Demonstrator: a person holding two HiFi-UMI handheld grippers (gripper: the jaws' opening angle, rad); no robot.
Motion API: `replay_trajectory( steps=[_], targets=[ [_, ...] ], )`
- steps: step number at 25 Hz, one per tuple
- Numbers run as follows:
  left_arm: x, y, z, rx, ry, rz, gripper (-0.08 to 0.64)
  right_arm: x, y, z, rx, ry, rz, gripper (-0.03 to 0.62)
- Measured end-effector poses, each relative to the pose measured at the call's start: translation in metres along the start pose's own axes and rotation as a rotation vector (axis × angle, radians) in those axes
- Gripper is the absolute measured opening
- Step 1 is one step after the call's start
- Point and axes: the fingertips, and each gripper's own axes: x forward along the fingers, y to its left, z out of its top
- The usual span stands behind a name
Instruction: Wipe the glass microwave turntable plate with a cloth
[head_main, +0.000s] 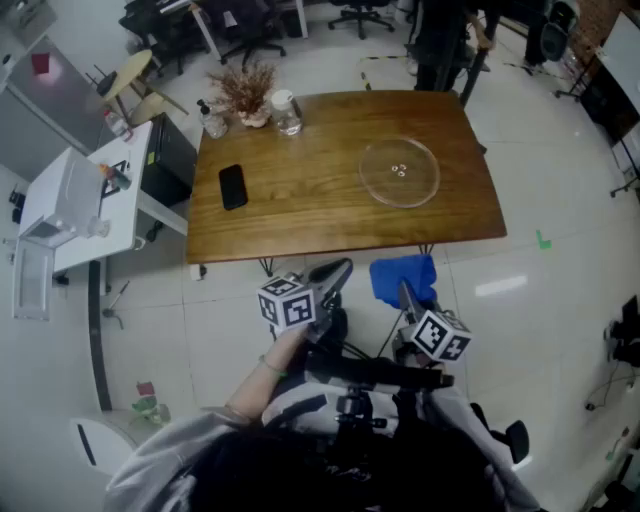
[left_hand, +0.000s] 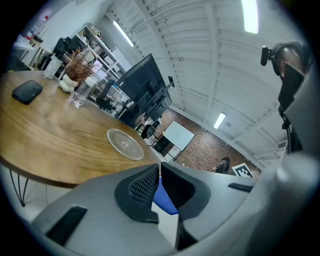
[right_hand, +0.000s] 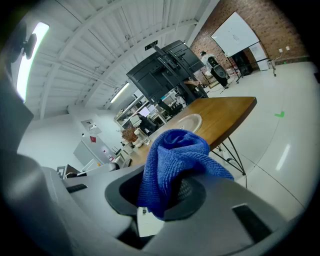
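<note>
Short of the table (head_main: 300, 205), right gripper (head_main: 407, 296) pinches blue cloth (head_main: 398, 276), left gripper (head_main: 334, 272) pressed together; loose bunching risks a drop.

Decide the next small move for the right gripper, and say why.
Probably carry the right gripper forward over the table edge toward the plate: its jaws are shut on the cloth, yet it hangs short of the table, apart from the plate.

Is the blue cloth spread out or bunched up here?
Bunched up. The blue cloth sits as a folded lump clamped in the jaws of the right gripper, held in the air short of the table.
</note>
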Motion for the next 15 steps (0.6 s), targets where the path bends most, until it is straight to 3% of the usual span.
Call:
replay_trajectory(
  steps=[7, 15],
  targets=[
    [0.05, 0.086, 0.069, -0.002, 0.062, -0.025, -0.003, 0.087, 0.013, 0.056, 0.046, -0.046, -0.041, 0.075],
    [0.111, 0.137, 0.078, -0.041, 0.216, -0.075, -0.003, 0.087, -0.02, 0.088, 0.136, -0.141, -0.239, 0.075]
  ],
)
